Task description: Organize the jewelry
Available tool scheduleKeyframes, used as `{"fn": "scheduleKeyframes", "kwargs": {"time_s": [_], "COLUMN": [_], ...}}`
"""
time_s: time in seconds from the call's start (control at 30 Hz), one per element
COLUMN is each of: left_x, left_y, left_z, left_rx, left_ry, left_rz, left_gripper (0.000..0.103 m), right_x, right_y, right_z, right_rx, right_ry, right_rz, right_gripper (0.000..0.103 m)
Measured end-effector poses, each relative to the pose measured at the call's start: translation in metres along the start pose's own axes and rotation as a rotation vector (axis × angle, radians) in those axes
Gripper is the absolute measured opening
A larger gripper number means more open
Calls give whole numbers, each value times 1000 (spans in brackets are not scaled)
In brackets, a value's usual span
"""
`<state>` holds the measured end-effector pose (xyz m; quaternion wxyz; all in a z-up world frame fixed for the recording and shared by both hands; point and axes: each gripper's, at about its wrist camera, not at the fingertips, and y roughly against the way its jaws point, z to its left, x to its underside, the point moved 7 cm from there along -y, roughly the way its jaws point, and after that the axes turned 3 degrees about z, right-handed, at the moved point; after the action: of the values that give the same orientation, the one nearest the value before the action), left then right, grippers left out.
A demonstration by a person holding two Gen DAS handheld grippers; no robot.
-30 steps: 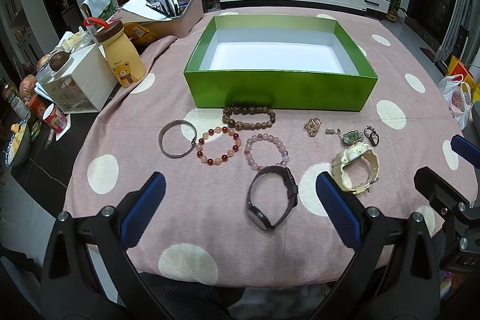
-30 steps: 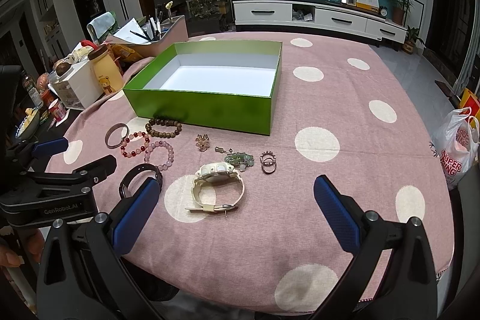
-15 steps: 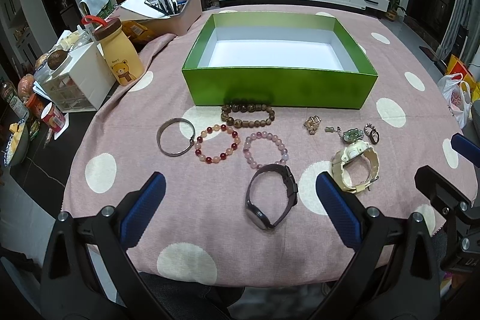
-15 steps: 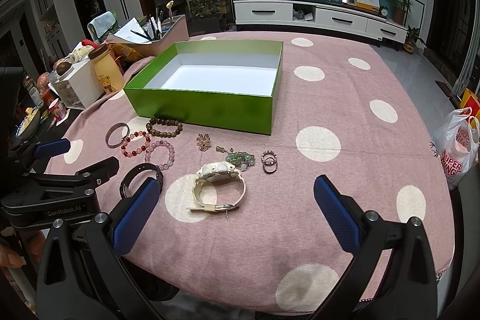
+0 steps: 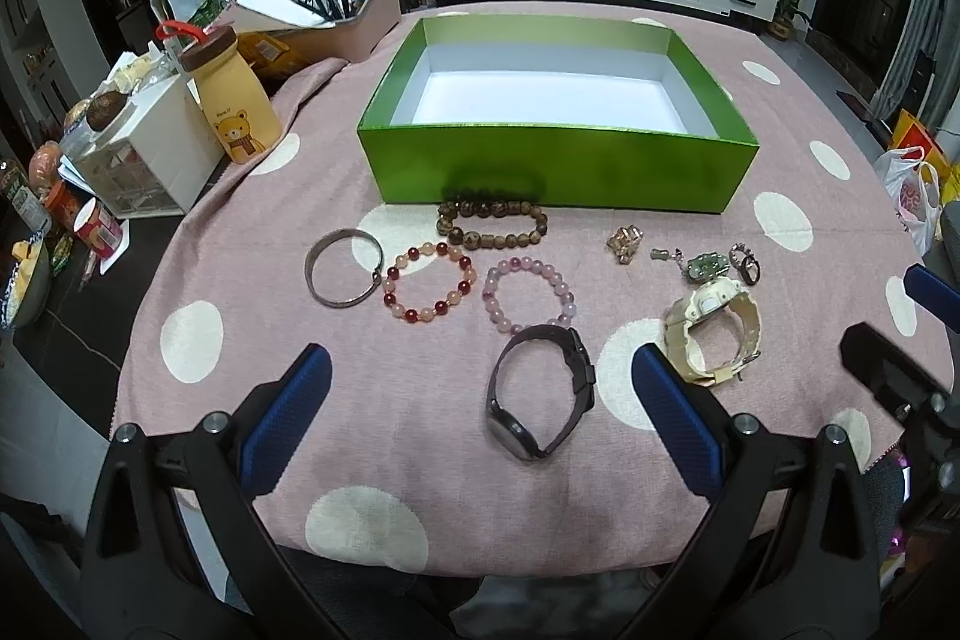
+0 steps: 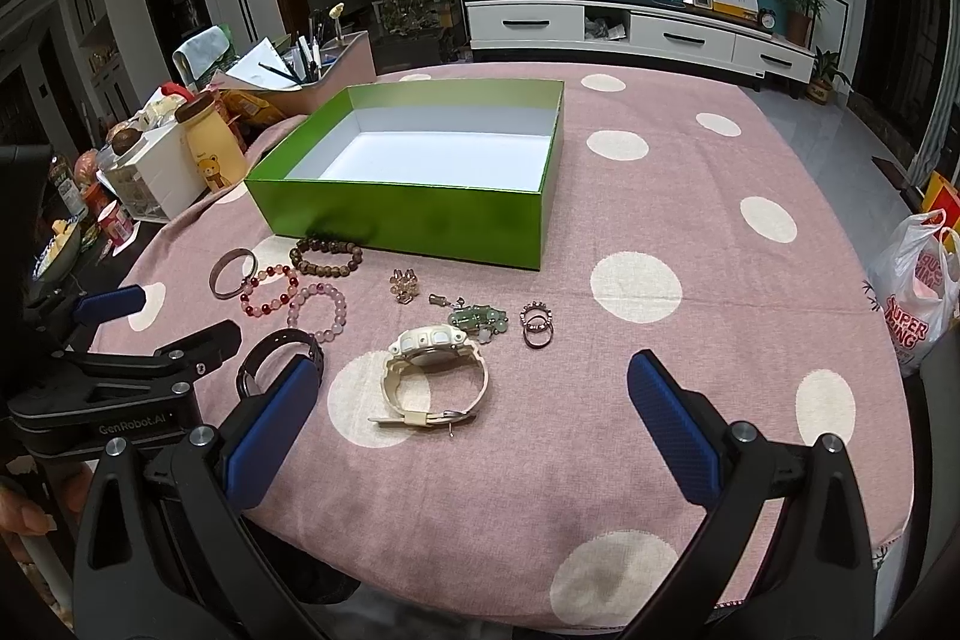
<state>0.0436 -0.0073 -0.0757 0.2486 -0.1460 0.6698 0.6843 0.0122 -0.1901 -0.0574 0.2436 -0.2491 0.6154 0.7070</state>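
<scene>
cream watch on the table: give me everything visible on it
The cream watch looks like a chunky plastic digital model, off-white case and strap, a bit yellowed. The strap is buckled into a closed loop, its tail end sticking out past the buckle. It lies on its side, the face turned up and away toward the green box, partly on a white dot of the pink tablecloth. The green charm sits just beyond it; contact is unclear. Neither gripper touches it.

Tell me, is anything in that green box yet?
Empty. The green box has no lid on and shows only bare white floor in both views; the jewelry, like the black watch, lies on the tablecloth outside it.
</scene>
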Motion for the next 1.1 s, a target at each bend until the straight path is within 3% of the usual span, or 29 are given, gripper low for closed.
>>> {"fn": "scheduleKeyframes", "kwargs": {"time_s": [0.3,0.6,0.83,1.0,1.1], "left_x": [23,29,21,18,16], "left_y": [-30,-52,-73,-84,-85], "left_z": [13,10,0,-6,-9], "left_rx": [61,73,98,92,101], "left_ry": [12,15,14,-24,-49], "left_rz": [70,113,150,161,151], "left_gripper": [101,99,70,45,28], "right_x": [16,32,24,16,11], "right_y": [-16,-37,-55,-74,-86], "right_z": [-34,-52,-64,-62,-59], "right_rx": [-32,-66,-77,-88,-102], "right_ry": [-61,-107,-136,-90,-62], "right_rz": [28,77,75,81,92], "right_gripper": [102,100,85,61,51]}}
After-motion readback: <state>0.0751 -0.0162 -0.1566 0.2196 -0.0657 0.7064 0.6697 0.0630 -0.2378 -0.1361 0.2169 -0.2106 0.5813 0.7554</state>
